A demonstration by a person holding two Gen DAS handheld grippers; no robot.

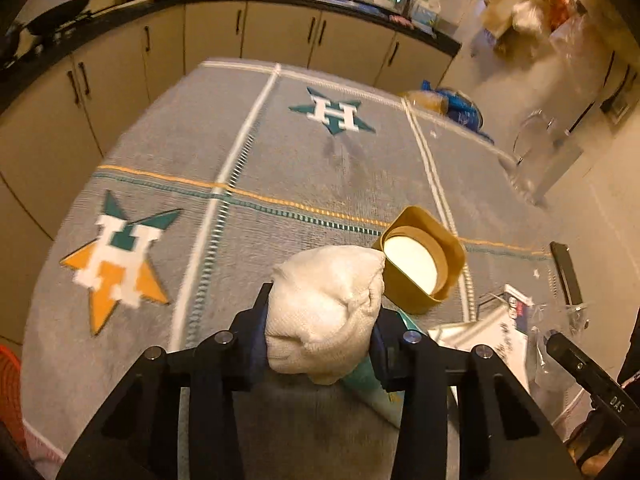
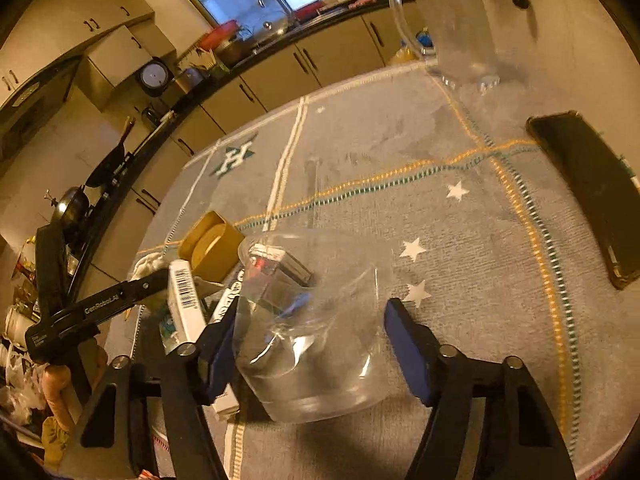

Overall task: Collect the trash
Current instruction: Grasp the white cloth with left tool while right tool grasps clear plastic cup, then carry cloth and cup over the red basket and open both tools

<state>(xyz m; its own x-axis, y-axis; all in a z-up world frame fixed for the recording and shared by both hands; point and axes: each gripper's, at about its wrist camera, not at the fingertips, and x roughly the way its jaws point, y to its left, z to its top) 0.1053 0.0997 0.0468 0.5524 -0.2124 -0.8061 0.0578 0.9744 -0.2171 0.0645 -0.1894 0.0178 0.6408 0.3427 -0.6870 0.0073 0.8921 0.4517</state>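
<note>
My left gripper (image 1: 320,328) is shut on a crumpled white tissue wad (image 1: 324,304) and holds it above the grey cloth-covered table (image 1: 280,168). Just right of the wad lies a brown paper cup (image 1: 420,260) on its side, also in the right wrist view (image 2: 210,246). My right gripper (image 2: 310,320) is open around a clear plastic container (image 2: 316,340) standing on the table; a small box (image 2: 276,268) shows through its wall. White cartons (image 2: 184,300) lie to its left. The left gripper's body (image 2: 92,312) shows there too.
A black phone (image 2: 592,192) lies on the table's right side, and a clear glass jug (image 2: 452,24) stands at the far corner. Kitchen cabinets and a counter (image 1: 240,24) run behind the table. A blue bag (image 1: 460,104) sits past the far edge.
</note>
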